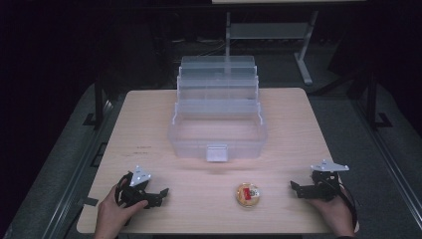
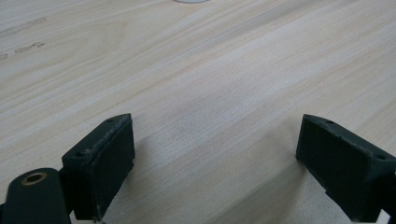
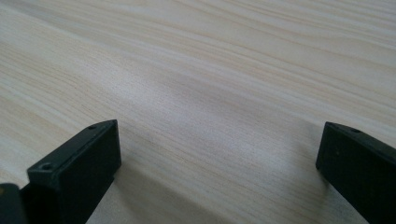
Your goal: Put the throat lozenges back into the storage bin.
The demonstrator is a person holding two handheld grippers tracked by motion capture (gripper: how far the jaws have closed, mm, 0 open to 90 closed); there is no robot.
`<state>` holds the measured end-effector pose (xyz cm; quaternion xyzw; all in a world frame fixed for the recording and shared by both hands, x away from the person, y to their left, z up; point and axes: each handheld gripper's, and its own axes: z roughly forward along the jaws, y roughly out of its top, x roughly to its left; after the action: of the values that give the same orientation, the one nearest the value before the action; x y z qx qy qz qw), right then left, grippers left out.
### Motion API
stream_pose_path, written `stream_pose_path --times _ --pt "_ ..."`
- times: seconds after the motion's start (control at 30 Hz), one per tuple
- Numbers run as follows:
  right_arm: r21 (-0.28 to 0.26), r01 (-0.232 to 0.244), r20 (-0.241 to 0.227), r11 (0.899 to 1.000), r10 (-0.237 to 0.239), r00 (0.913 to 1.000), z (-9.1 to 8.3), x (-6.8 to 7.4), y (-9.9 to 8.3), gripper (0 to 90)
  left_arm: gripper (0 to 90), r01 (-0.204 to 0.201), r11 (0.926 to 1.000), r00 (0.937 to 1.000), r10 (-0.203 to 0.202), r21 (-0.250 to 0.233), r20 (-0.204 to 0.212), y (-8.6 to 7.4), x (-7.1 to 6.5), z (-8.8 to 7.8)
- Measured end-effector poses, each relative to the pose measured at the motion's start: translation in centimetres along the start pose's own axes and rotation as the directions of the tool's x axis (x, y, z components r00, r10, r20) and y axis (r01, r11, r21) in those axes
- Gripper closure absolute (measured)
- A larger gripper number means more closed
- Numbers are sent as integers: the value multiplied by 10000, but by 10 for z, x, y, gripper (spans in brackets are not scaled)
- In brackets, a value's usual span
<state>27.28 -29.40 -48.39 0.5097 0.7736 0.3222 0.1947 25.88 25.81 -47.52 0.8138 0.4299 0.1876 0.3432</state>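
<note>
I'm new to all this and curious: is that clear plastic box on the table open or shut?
Open: the clear box has its lid tilted back behind it, and its bottom looks empty.

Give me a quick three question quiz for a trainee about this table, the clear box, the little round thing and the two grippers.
1. True or false: the small round container lies inside the clear plastic box.
2. Which is nearer the round container: A, the left gripper, or B, the right gripper?
3. Fill in: both grippers' jaws stand ____ over the wooden table.

Key
1. False; it sits on the table in front of the box.
2. B.
3. Open, with nothing between them.
</note>
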Motion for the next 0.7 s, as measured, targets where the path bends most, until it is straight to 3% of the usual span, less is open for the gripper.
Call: stream_pose_path --times 0.4,0.7 --pt "9 52 -74 10000 -52 10000 0 -1 0 0 106 8 10000 10000 -8 0 8 0 0 0" --pt "576 121 -196 9983 -110 9997 -1 -2 6 0 106 5 10000 10000 -5 1 5 0 0 0"
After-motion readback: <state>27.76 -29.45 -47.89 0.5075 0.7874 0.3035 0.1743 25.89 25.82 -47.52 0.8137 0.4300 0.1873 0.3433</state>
